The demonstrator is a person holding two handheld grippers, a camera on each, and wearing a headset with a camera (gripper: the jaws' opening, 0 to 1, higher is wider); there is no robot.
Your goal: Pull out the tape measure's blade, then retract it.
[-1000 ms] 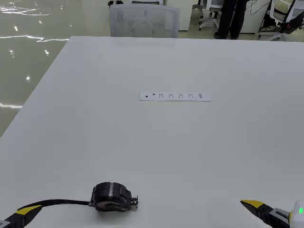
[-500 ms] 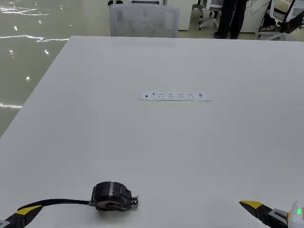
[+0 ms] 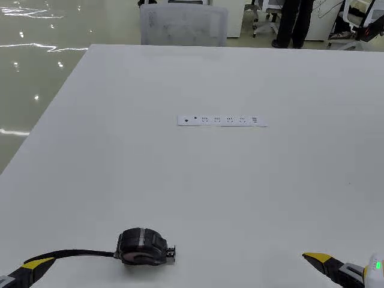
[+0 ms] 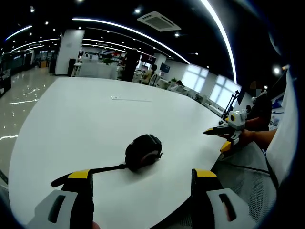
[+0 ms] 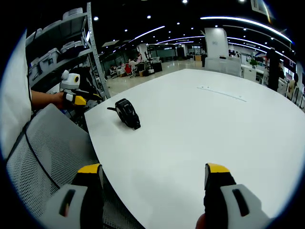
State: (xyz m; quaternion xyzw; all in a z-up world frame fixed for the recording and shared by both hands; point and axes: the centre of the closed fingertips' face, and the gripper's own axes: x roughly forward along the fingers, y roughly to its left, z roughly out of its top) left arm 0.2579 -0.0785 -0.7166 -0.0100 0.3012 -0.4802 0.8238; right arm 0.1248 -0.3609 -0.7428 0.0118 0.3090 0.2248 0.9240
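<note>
Tape measure [image 3: 141, 246] unmoved on table [image 3: 252, 180], left tool [image 4: 142, 173] and right tool [image 5: 153, 168] both spread, empty

Counted on site: one white table [image 3: 270, 180], bearing one tape measure [image 3: 141, 246] at its near left and one power strip [image 3: 222, 120] at mid-table. One mesh-backed chair [image 3: 183, 25] stands at the far edge. Two grippers noted at the near edge: one left gripper [image 4: 143, 174], one right gripper [image 5: 153, 168].
</note>
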